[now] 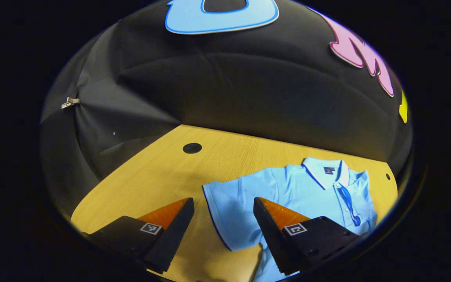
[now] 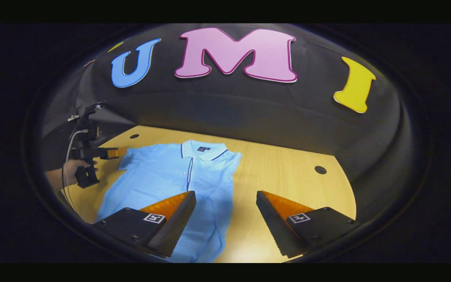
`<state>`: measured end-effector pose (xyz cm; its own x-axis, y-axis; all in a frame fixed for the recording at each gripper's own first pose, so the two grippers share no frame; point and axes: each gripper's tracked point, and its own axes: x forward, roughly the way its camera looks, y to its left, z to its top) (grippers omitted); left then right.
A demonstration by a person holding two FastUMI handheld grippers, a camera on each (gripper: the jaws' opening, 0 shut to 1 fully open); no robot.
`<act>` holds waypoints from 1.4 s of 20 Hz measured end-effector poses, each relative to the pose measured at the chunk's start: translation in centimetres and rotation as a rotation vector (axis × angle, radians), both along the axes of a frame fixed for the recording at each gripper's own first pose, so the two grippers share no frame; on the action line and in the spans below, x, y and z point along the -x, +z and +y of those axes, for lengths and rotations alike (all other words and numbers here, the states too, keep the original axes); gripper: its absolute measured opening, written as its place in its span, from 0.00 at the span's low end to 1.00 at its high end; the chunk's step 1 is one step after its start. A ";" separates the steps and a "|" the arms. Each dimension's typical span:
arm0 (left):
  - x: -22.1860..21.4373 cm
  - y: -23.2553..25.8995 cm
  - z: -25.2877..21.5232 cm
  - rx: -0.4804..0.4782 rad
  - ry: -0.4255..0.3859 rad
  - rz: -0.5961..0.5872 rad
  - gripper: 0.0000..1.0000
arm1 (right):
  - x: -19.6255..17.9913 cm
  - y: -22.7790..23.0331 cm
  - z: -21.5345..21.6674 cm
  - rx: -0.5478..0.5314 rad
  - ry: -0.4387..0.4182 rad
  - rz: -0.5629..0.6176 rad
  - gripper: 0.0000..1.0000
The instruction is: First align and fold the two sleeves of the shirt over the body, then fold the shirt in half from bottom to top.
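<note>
A wooden surface [image 2: 280,164] spans the booth floor in front of the black cloth wall, with small round dark holes [image 1: 192,148] set into it near its back edge. On it lies a light blue polo shirt [image 2: 163,176], face up, collar [image 2: 204,149] toward the wall and its buttoned placket running down the chest. In the left gripper view the shirt's sleeve [image 1: 229,203] on that side lies spread outward flat on the wood, its dark-trimmed cuff edge toward the camera. In the right gripper view the shirt's near side shows a straight edge with no sleeve sticking out; whether that sleeve is tucked over or under cannot be told. The left hand-held gripper [image 1: 223,203] hovers above the spread sleeve with its fingers wide apart, holding nothing. The right hand-held gripper [image 2: 225,197] hangs over the shirt's lower edge beside the bare wood, fingers likewise spread and empty. In the right gripper view the left hand-held gripper appears farther off at the shirt's far sleeve, held by a person's hand [image 2: 69,170].
</note>
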<state>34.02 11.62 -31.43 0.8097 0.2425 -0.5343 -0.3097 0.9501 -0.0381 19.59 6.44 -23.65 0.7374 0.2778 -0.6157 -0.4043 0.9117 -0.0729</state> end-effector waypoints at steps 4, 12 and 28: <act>-1.1 -2.3 0.3 -0.021 -0.016 0.064 0.98 | 0.9 -0.4 -1.0 -0.019 -0.019 0.017 0.98; -1.5 -3.9 -0.9 -0.006 -0.059 0.098 0.88 | 1.4 -0.8 -1.6 -0.033 -0.048 0.028 0.98; -4.0 1.1 -6.0 -0.033 -0.211 0.021 0.06 | 2.1 -1.4 -3.8 -0.060 -0.105 0.045 0.98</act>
